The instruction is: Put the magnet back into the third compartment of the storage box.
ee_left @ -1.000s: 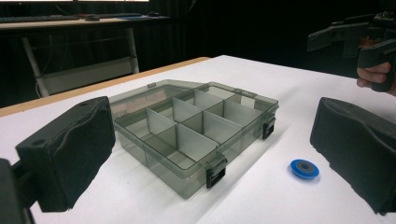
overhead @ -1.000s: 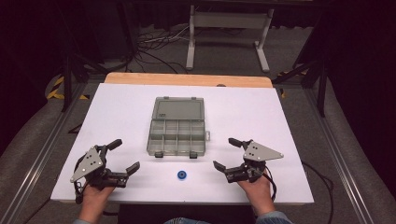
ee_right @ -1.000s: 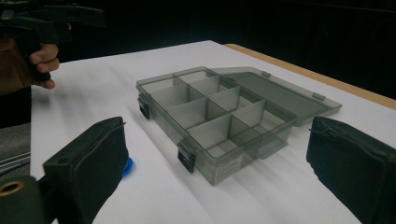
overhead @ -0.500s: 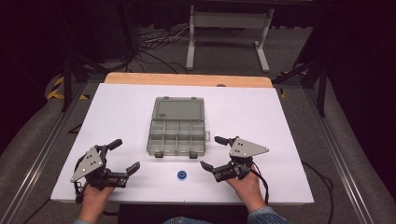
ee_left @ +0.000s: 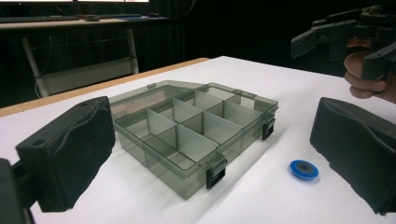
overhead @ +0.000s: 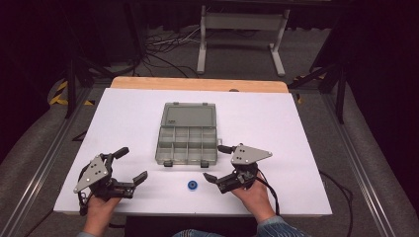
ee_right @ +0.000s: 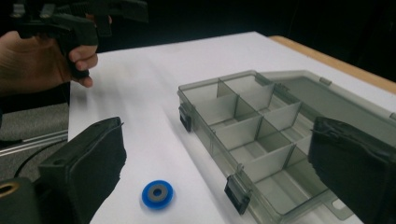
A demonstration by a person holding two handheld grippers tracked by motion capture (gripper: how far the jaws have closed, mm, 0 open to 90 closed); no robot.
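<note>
Right gripper (overhead: 214, 164): held low over the white counter (overhead: 296, 128), hand (overhead: 254, 195) behind it near the front edge, jaws spread wide and holding nothing, aimed leftward at the blue disc (overhead: 192, 185). The disc lies flat on the counter, just in front of the open compartment box (overhead: 188, 134), apart from both grippers. Left gripper (overhead: 132, 165): jaws likewise spread, empty, resting near the front-left corner. No legible writing on any item.

white table top (overhead: 123, 128) | wooden strip (overhead: 197, 84) along its far edge | grey metal stand (overhead: 239, 22) on floor beyond | cables (overhead: 165, 44) far left
</note>
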